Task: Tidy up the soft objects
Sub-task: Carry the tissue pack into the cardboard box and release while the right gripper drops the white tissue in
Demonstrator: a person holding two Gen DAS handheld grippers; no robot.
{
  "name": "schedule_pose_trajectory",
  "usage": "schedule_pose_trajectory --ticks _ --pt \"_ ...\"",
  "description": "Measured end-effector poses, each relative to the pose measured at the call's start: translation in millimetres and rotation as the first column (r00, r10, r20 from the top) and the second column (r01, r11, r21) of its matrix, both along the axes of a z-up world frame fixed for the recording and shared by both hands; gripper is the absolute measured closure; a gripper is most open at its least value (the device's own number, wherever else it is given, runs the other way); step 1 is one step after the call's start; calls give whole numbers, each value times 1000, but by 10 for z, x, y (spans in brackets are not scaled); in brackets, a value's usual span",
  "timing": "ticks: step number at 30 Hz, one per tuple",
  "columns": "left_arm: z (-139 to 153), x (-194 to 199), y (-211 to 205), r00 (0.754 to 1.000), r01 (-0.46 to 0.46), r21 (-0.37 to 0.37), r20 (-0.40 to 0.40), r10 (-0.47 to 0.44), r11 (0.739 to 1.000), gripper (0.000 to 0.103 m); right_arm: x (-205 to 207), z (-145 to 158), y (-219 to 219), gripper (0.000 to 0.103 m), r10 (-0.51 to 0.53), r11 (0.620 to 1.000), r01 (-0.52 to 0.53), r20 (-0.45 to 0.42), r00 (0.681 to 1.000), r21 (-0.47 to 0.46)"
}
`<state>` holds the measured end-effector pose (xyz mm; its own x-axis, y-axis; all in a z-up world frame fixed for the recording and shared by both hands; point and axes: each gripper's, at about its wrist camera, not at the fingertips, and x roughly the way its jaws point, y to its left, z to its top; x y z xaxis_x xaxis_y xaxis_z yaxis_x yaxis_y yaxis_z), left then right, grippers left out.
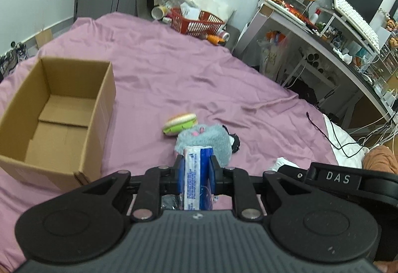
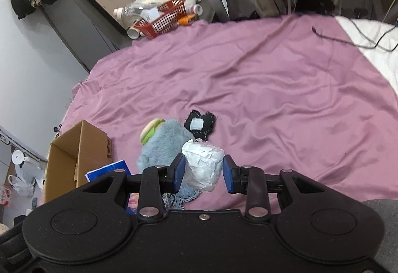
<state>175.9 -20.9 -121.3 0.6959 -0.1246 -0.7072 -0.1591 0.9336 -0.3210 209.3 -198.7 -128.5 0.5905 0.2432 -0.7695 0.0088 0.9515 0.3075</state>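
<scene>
- Pink-purple bedsheet (image 1: 189, 79) covers the bed, wrinkled; all the task items sit on it.
- Left gripper (image 1: 195, 171): blue pads clamped tight on a blue-and-white plastic-wrapped pack (image 1: 196, 173), held upright, narrow gap between the pads filled by the pack.
- Same pack shows in the right wrist view as a blue corner (image 2: 109, 172) next to the box.
- Right gripper (image 2: 203, 168): fingers roughly half open, a white crumpled tissue roll (image 2: 202, 166) between them. Left pad touches it; right pad looks just at its edge, so can't tell how firm the grip is.
- Open brown cardboard box (image 1: 57, 111) sits on the sheet to the left, flaps down inside, nothing visible in it.
- Grey-blue fluffy plush toy (image 1: 206, 138) lies just ahead of both grippers, near the box but apart from it.
- Small burger-shaped soft toy, tan bun with green layer (image 1: 180, 123), touches the plush on its far-left side.
- Black fabric piece with a white patch (image 2: 200, 123) lies just beside the plush, on its right.
- Red plastic basket (image 1: 196, 20) with clutter sits at the far edge of the bed, well apart from the toys.
- Black cable (image 2: 348, 40) trails over the sheet's right side.
</scene>
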Motion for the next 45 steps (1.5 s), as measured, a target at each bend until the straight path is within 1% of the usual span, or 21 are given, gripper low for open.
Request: schedule_pose_trajectory --ticks 6,13,20,23,26,29,34,36,39,43,45 --pt "143 -16 151 999 -2 24 38 1 1000 85 -84 179 145 71 15 999 -12 74 997 -47" --pt "326 -28 371 996 -15 45 87 11 999 85 -135 381 337 71 43 997 -34 137 990 -65" --pt "373 -3 634 993 -44 46 110 38 998 85 -160 503 587 71 75 995 -61 180 981 -82" --pt "350 -25 763 991 -65 28 116 61 997 85 -152 507 704 71 89 994 -74 185 979 -85" --pt "315 -37 875 988 -88 25 128 84 996 85 -153 495 833 71 109 992 -92 199 974 -91" --pt "259 -43 995 987 -107 0 122 107 994 85 -144 468 957 71 121 990 -104 200 972 -95" --pt "171 -49 1189 984 -142 -7 112 142 990 85 -114 411 1177 71 134 989 -118 194 972 -93" --pt "123 -60 1249 982 -157 6 105 156 988 85 -106 383 1275 71 146 987 -129 190 971 -97" --pt "22 -52 1375 982 -171 -12 80 172 985 85 -97 329 1414 71 162 984 -145 180 970 -108" --pt "-87 -79 1509 975 -213 16 61 211 977 85 -89 267 1573 71 171 982 -155 165 971 -104" --pt "-129 -85 1586 974 -222 -4 49 221 975 85 -88 243 1652 71 181 980 -164 165 970 -110"
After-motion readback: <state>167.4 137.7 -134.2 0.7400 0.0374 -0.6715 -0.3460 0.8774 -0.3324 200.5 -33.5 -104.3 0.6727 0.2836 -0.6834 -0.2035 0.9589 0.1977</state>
